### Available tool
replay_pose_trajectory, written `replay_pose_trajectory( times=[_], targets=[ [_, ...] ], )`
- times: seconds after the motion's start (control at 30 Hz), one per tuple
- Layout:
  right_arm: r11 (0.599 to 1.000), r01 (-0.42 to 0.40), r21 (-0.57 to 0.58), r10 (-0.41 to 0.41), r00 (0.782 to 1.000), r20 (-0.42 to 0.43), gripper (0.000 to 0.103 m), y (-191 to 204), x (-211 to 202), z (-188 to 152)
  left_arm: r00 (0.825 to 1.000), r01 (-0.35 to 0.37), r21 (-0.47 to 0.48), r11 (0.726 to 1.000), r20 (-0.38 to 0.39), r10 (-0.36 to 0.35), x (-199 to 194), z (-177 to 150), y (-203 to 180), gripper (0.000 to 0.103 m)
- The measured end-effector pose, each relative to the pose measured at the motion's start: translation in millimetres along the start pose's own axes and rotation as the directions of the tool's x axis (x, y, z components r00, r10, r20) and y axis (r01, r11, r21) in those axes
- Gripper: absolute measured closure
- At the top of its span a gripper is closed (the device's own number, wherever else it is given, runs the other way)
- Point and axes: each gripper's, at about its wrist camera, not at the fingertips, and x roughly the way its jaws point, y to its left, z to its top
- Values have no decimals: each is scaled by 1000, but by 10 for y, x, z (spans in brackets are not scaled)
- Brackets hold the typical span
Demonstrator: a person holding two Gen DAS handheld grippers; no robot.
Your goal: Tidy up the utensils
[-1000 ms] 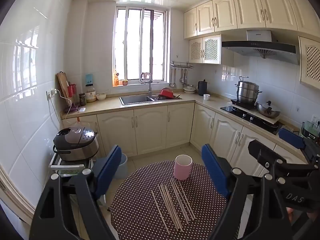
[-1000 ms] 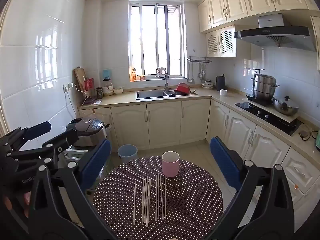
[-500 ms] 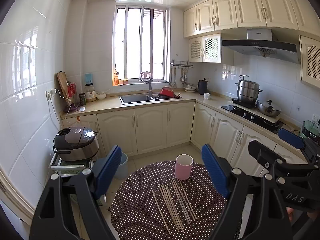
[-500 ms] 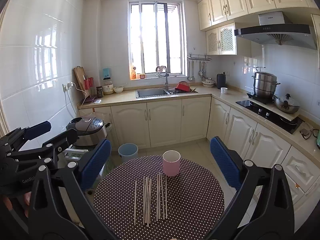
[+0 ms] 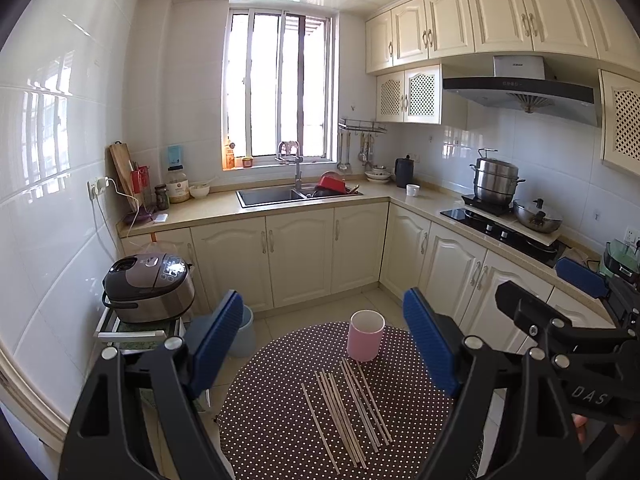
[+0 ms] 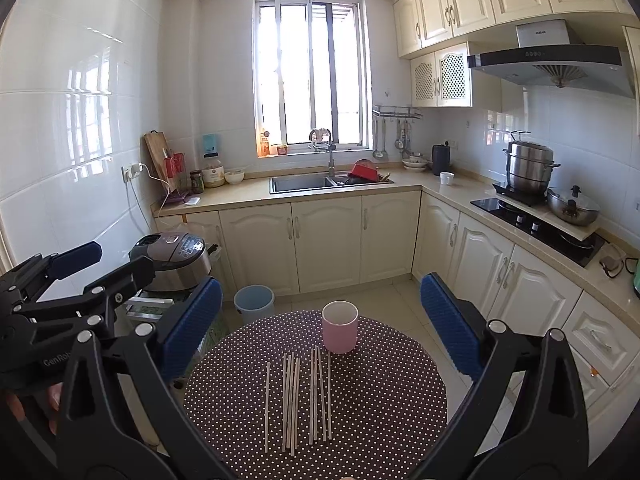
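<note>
We've got both grippers up above the table with nothing in them. The left gripper (image 5: 323, 344) has its blue pads (image 5: 216, 336) spread wide, and the right gripper (image 6: 320, 320) is just as wide open (you can see each one poking into the edge of the other's view too). Below them sits a round table (image 6: 400, 400) with a brown polka-dot cloth. The chopsticks (image 6: 300, 396) lie flat on it, loose, in a rough row pointing toward the far side; we can't count them for sure, maybe 8 or so. Just past their far tips stands a pink cup (image 6: 339, 327), upright and looking empty. Further out there's a rice cooker (image 6: 172, 260) on a low stand to the left, a blue bin (image 6: 254, 302) on the floor, and the sink (image 6: 304, 184) under the window.
</note>
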Motion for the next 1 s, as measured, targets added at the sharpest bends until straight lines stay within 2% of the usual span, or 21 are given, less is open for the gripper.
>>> replay_pose_trajectory(
  times=[0.53, 1.0],
  targets=[
    [1000, -2, 5, 2, 1000, -31, 6, -117, 213, 49, 1000, -2, -4, 1000, -29, 1, 253, 54, -107, 22],
    [1000, -26, 6, 27, 996, -86, 6, -318, 684, 80, 996, -28, -17, 999, -84, 26, 809, 128, -197, 22]
  ],
)
